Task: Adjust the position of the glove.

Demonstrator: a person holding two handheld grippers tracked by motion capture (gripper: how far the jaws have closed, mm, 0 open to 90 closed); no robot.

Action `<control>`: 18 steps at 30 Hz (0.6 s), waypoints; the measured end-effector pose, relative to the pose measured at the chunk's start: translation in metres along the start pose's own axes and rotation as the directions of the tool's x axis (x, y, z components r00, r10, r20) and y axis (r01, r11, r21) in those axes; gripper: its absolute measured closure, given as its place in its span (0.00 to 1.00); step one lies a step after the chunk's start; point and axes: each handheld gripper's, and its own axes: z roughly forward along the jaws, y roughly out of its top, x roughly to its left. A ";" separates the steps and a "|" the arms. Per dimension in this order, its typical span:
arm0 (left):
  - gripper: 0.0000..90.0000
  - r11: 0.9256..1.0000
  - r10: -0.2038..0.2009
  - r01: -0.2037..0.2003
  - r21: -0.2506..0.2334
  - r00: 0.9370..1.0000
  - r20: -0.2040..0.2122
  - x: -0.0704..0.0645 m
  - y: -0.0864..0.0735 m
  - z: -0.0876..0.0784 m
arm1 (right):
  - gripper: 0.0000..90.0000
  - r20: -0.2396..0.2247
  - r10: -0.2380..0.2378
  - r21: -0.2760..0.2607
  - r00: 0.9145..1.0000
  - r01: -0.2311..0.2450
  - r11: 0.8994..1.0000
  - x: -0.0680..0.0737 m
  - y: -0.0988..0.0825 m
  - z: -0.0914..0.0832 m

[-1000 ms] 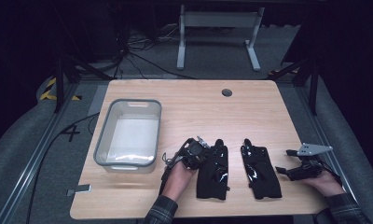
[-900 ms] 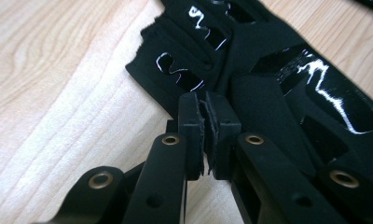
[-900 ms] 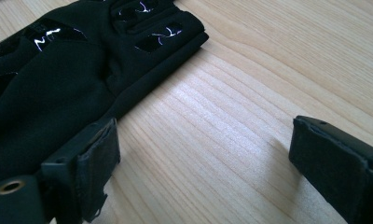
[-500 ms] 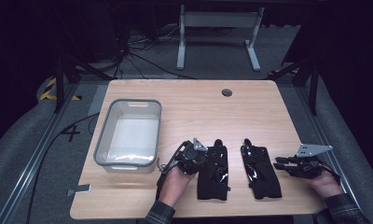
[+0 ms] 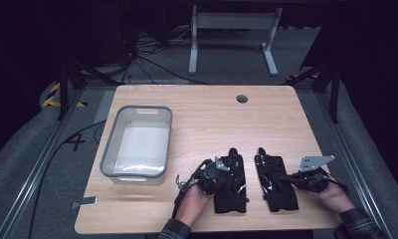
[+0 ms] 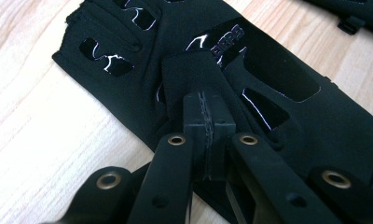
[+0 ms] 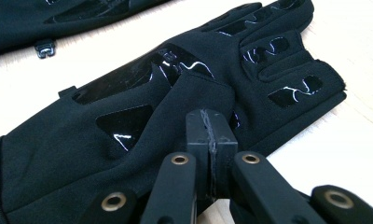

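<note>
Two black gloves with glossy patches lie side by side near the table's front edge. My left gripper (image 5: 226, 175) rests on the left glove (image 5: 233, 191); up close its jaws (image 6: 205, 109) are pressed together on the thumb flap of that glove (image 6: 278, 74), having just closed a little further. My right gripper (image 5: 285, 177) comes in from the right onto the right glove (image 5: 275, 186). Its jaws (image 7: 210, 126) have just been closing and are now shut, pinching the bunched thumb fabric of this glove (image 7: 128, 93).
A clear plastic bin (image 5: 136, 108) stands at the left of the wooden table (image 5: 212, 119), an arm's width from the gloves. A small cable hole (image 5: 242, 98) sits near the far edge. The neighbouring glove shows at the top of each gripper view (image 6: 357, 14) (image 7: 58, 14).
My right gripper slid left from the table's right edge onto the right glove and its jaws closed. The left gripper shifted slightly right onto the left glove.
</note>
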 end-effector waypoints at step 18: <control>1.00 1.000 0.008 -0.008 -0.019 1.000 -0.004 -0.004 0.014 0.012 | 1.00 0.028 -0.020 0.009 0.999 0.020 1.000 0.006 0.020 0.018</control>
